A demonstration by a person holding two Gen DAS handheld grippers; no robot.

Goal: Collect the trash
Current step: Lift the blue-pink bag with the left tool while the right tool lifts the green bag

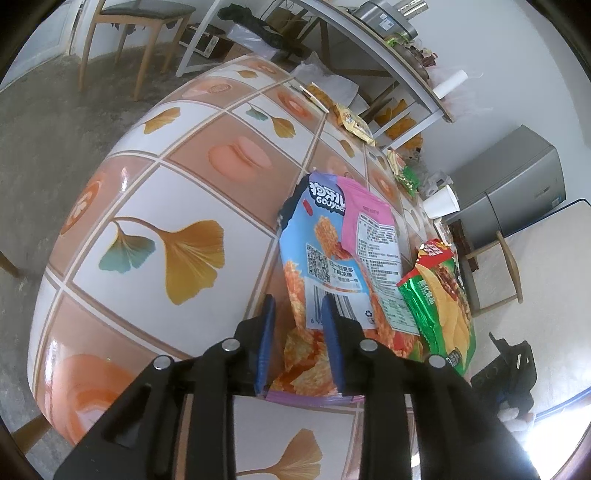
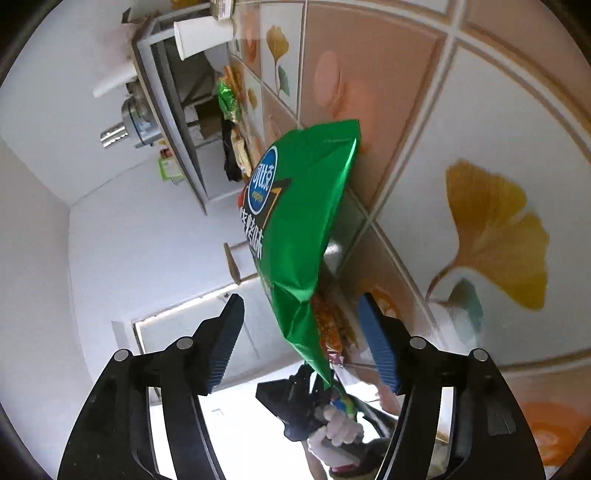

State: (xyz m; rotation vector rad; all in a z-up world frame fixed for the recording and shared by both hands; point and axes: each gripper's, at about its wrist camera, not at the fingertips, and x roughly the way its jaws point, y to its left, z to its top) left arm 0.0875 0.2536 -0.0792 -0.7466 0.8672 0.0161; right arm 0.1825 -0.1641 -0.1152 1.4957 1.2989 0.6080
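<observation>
My left gripper (image 1: 298, 301) is shut on a bundle of empty snack bags held above the tiled tablecloth (image 1: 184, 177). The bundle holds a blue chip bag (image 1: 314, 251), a pink bag (image 1: 373, 229) and a green chip bag (image 1: 436, 306). In the right wrist view the green chip bag (image 2: 303, 221) hangs between the fingers of my open right gripper (image 2: 300, 298) without touching either pad. Its bottom corner runs down into the left gripper (image 2: 295, 402), which a gloved hand (image 2: 340, 424) holds. The right gripper's black body (image 1: 511, 365) shows low at the right of the left wrist view.
More wrappers (image 1: 354, 122) and a green wrapper (image 1: 408, 177) lie along the table's far edge, near a white paper cup (image 1: 441, 205). Behind stand a white shelf (image 1: 388, 55), a grey fridge (image 1: 517, 184) and wooden chairs (image 1: 140, 22).
</observation>
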